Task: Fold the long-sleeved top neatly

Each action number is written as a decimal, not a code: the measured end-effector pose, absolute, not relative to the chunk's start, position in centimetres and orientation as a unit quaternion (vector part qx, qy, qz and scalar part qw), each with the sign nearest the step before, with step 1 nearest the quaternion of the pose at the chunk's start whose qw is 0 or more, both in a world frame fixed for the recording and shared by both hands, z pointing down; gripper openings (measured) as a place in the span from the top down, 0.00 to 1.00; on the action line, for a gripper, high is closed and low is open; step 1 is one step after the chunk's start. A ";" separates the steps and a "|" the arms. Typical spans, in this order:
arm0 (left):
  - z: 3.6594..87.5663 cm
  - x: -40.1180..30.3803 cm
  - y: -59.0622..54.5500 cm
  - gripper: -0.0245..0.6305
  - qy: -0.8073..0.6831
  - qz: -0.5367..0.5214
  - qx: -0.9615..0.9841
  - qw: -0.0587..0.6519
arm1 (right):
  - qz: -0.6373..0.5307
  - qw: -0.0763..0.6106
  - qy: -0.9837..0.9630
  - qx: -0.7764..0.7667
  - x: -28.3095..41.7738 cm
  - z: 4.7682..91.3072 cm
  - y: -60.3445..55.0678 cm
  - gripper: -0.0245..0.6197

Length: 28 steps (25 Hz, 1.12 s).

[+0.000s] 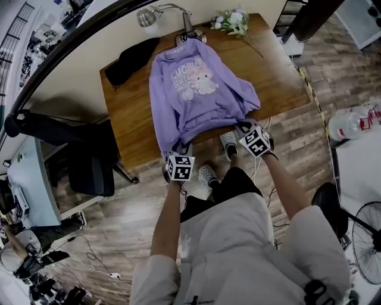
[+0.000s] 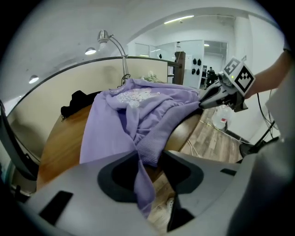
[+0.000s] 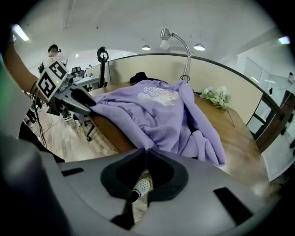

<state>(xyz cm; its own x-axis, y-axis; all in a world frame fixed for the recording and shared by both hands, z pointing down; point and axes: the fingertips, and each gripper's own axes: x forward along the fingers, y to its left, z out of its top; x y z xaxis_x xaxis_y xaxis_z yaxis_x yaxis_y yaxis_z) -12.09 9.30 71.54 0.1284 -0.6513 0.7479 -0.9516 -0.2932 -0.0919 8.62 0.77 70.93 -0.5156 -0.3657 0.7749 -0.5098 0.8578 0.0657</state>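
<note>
A purple long-sleeved top [image 1: 196, 89] with a cartoon print lies front-up on the wooden table [image 1: 277, 74], collar at the far side and sleeves bunched along its sides. Both grippers are at its near hem, at the table's front edge. My left gripper [image 1: 178, 148] holds its jaws apart, and the ribbed hem [image 2: 150, 146] hangs loosely between them in the left gripper view. My right gripper [image 1: 243, 127] has its jaws together [image 3: 146, 151] on the hem's other corner. Each gripper also appears in the other's view, the right gripper [image 2: 203, 101] and the left gripper [image 3: 91, 102], at the hem's ends.
A black garment [image 1: 128, 59] lies at the table's far left, a desk lamp [image 1: 158, 13] and flowers [image 1: 232, 21] at the back. A black office chair [image 1: 89, 161] stands left of the table. The person's shoes [image 1: 207, 174] are below the front edge. A fan [image 1: 366, 238] stands at right.
</note>
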 end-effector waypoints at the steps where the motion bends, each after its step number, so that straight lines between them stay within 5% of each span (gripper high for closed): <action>1: 71.4 -12.2 9.2 0.80 -0.560 0.362 0.717 0.201 | 0.089 0.415 -0.869 0.253 8.6 70.4 0.8 0.92; 4: 71.0 -12.4 9.2 0.88 -0.564 0.363 0.717 0.192 | 0.092 0.399 -0.878 0.249 8.9 68.8 1.1 0.92; 15: 66.9 -10.8 11.2 0.89 -0.568 0.331 0.734 0.170 | 0.100 0.359 -0.906 0.201 10.4 64.0 2.5 0.92; 24: 68.2 -9.8 15.1 0.89 -0.535 0.318 0.755 0.208 | 0.153 0.404 -0.890 0.143 12.5 66.8 5.7 0.91; 28: 69.5 -10.3 16.6 0.88 -0.521 0.332 0.751 0.234 | 0.183 0.406 -0.865 0.232 14.6 68.5 3.6 0.85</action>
